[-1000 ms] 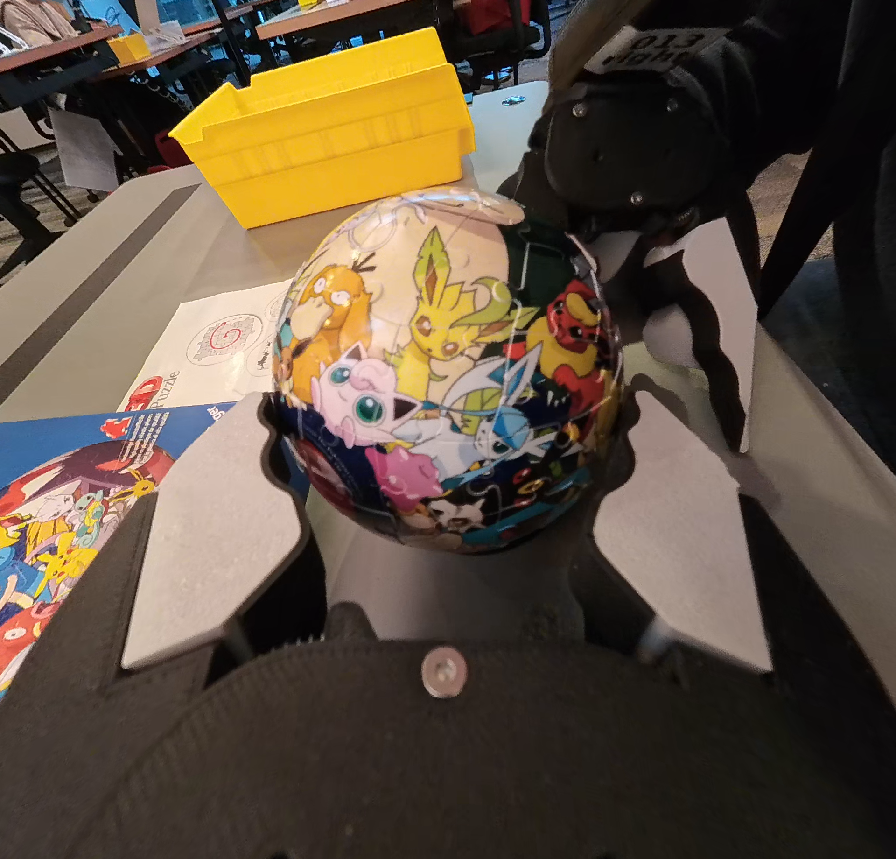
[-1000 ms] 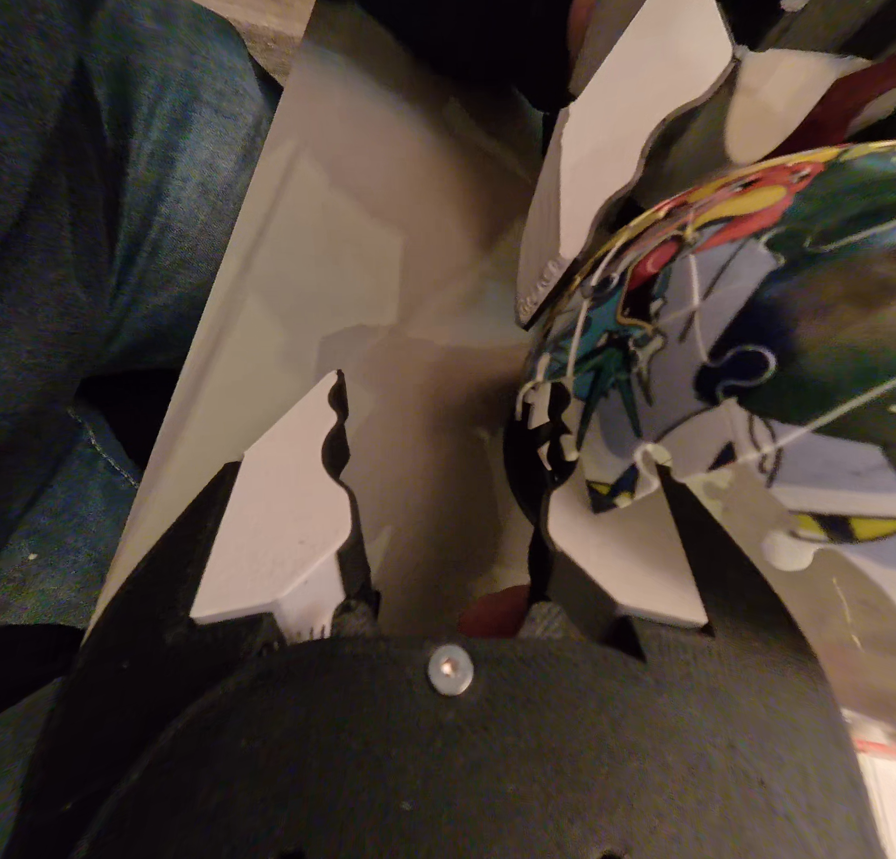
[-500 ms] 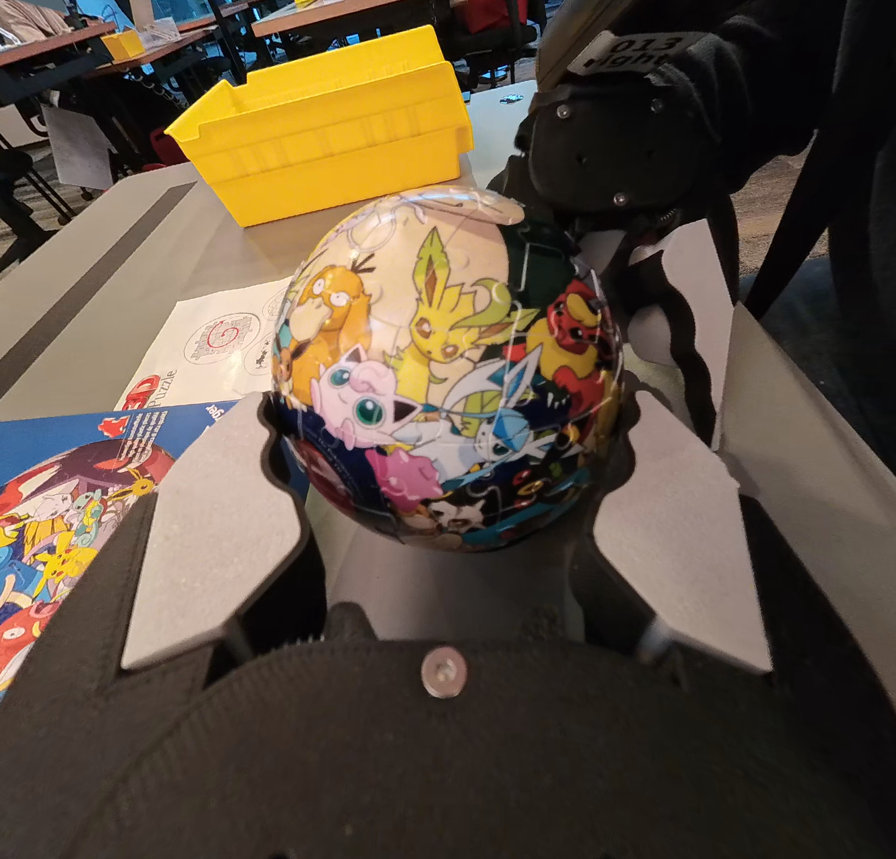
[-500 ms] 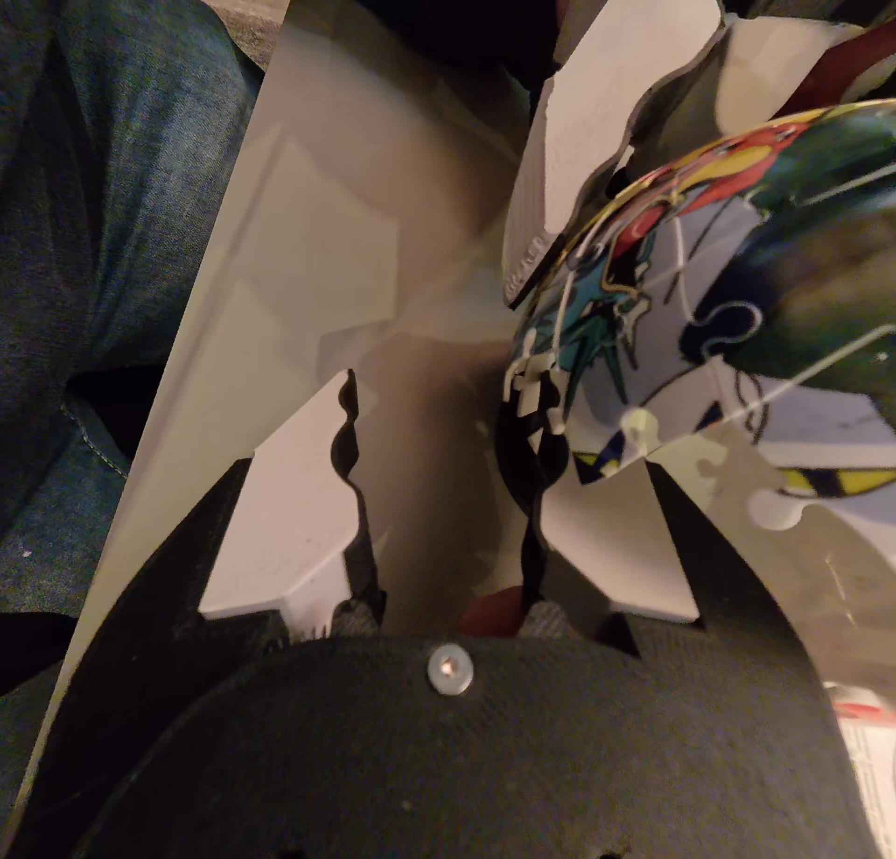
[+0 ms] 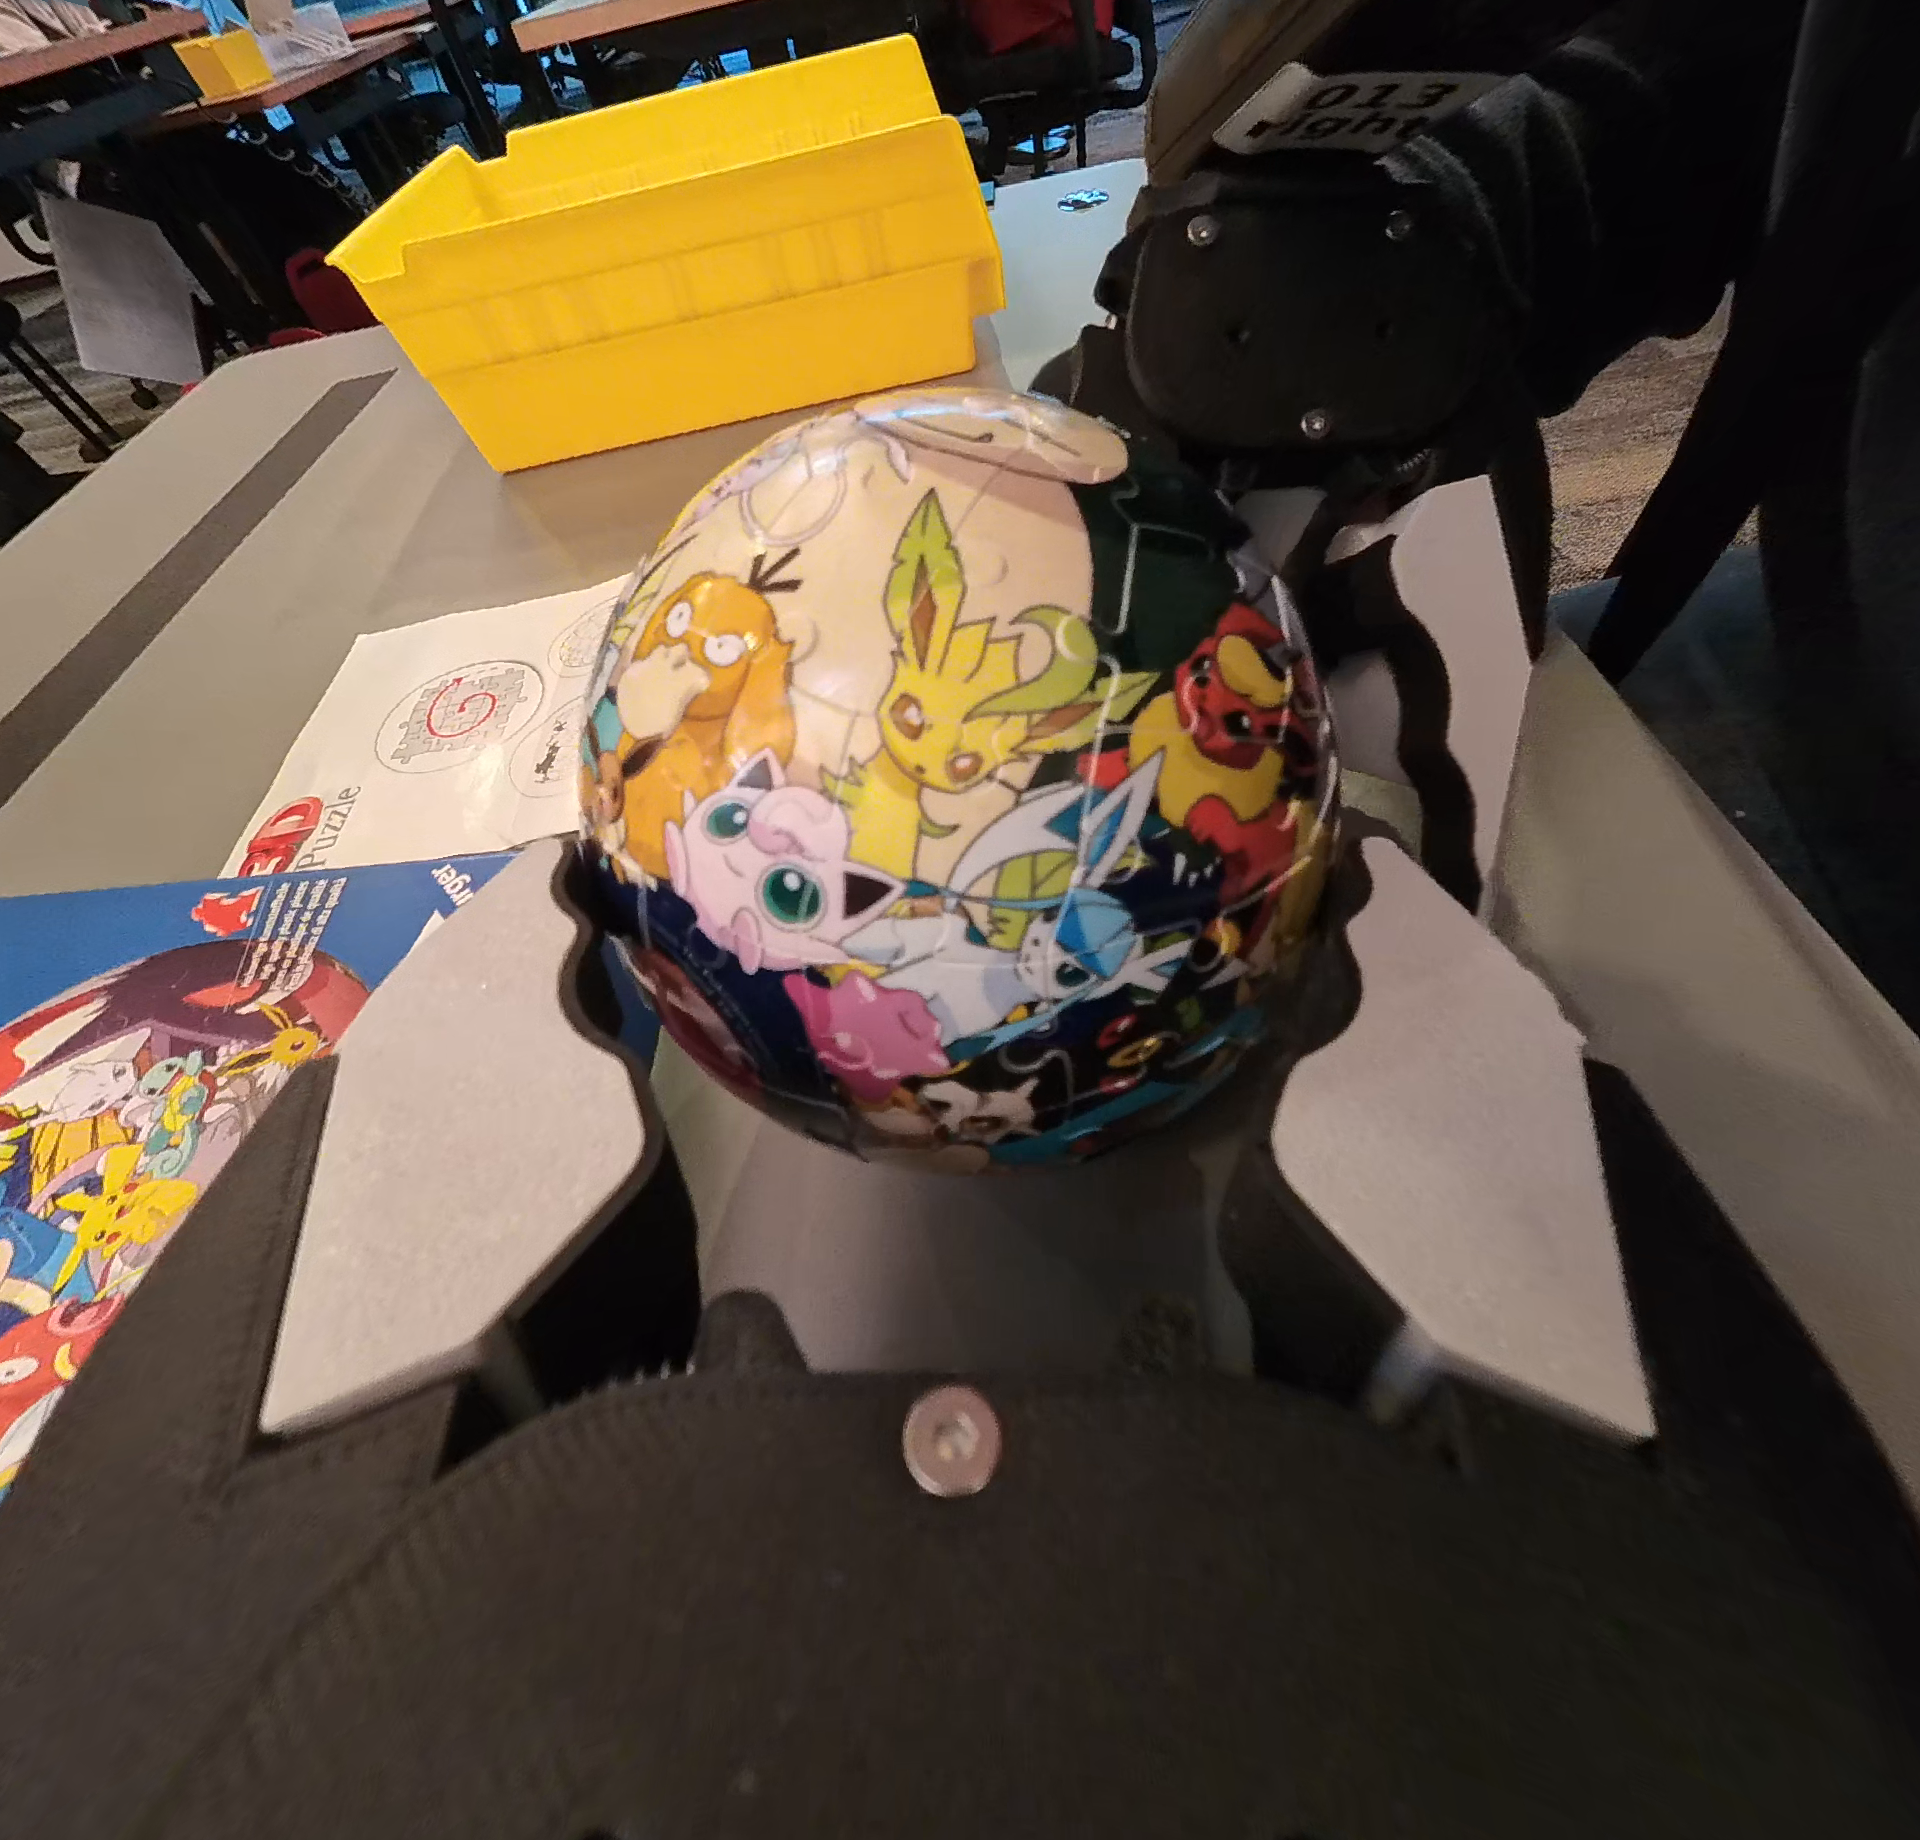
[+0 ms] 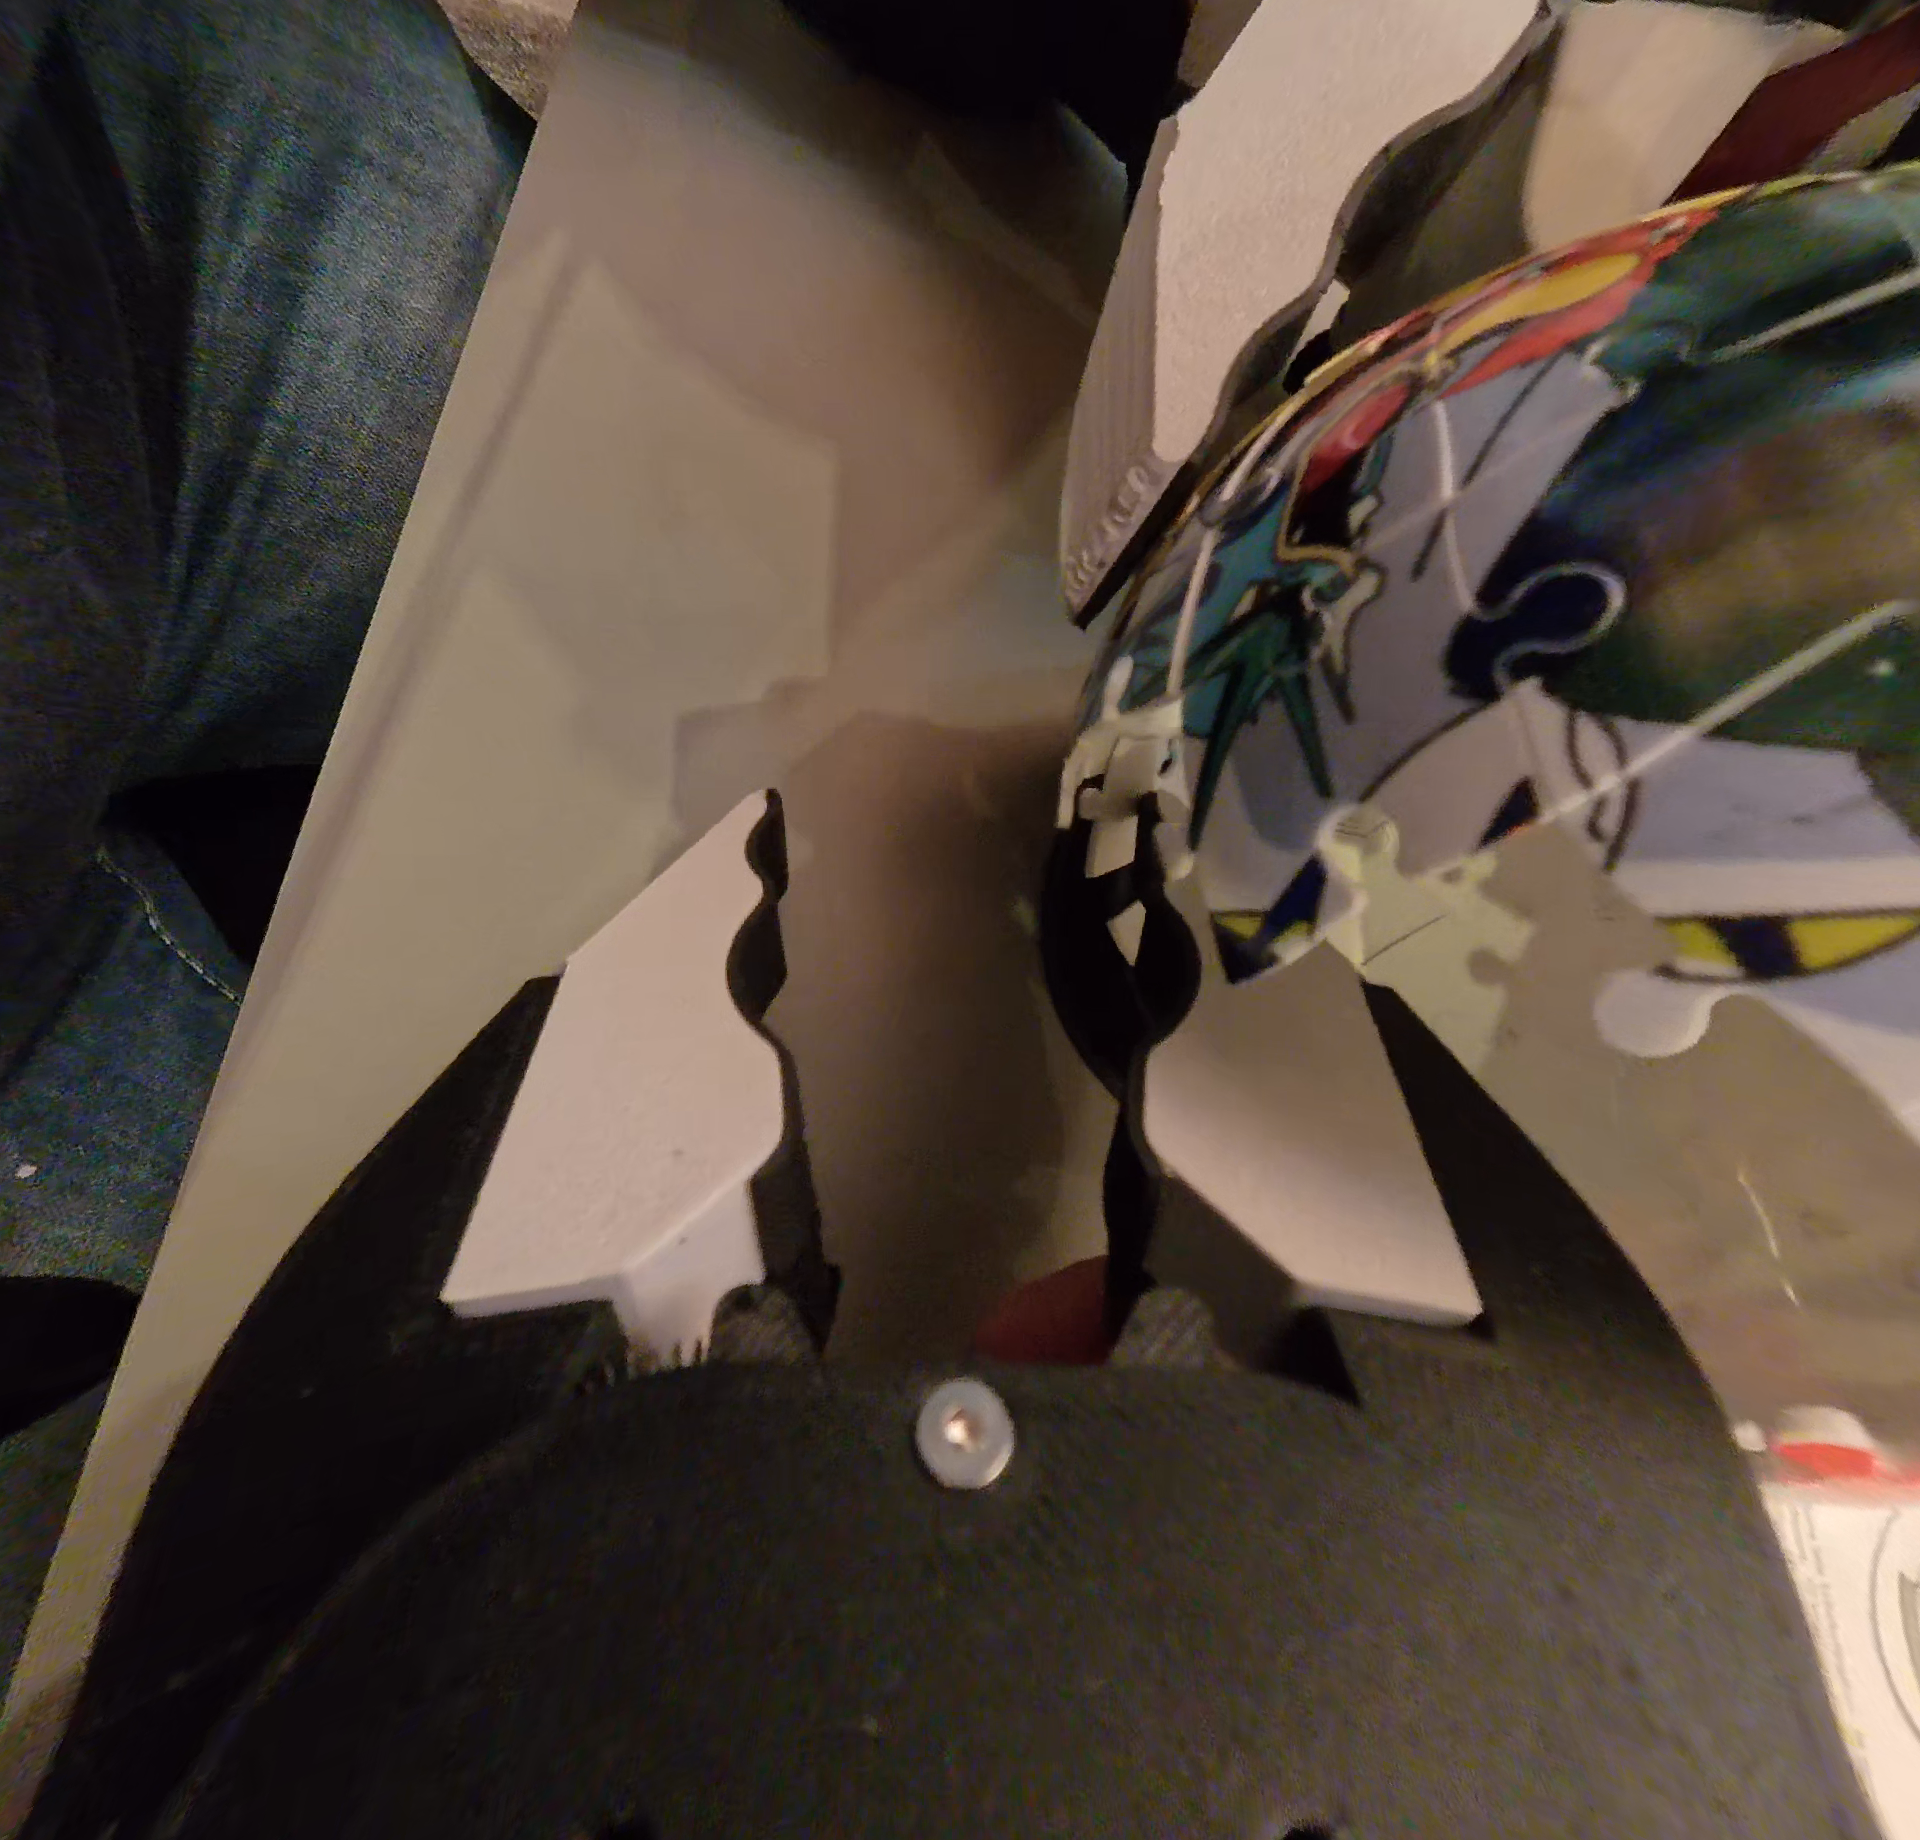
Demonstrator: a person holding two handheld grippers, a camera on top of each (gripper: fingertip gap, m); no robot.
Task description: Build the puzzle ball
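Left wrist view: the left gripper [image 5: 961, 917] holds the puzzle ball [image 5: 961, 782] between its two fingers, jaws spread wide around the ball's lower half, pads pressing on both sides. The ball sits straight ahead of this gripper, lifted a bit above the grey table [image 5: 208, 502]. It looks nearly complete from this side. Beyond the ball, on its far right side, the right gripper [image 5: 1382, 585] comes in from behind, tips near or touching the ball. Further ahead stands a yellow bin [image 5: 675, 273]; ahead-left lies a white instruction sheet [image 5: 436, 741], and left of the gripper a blue leaflet [image 5: 156, 1011].

Right wrist view: the right gripper [image 6: 956, 917] has its jaws narrowly apart w/ nothing clearly between them; the right fingertip [image 6: 1132, 855] touches the ball's edge. The puzzle ball [image 6: 1558, 647] lies ahead-right of this gripper, not between the fingers. An open gap w/ jagged piece tabs shows at the ball's near lower side, approx. at the fingertip, so the ball is not closed here. One finger of the left gripper [image 6: 1299, 232] shows ahead, pressed on the ball. A person's jeans [image 6: 208, 440] are at far left.

Judgement: the gap faces the right gripper, so this one is nearer for the next piece, while the left only steadies. A round ball has no long axis; the gap's direction matters.
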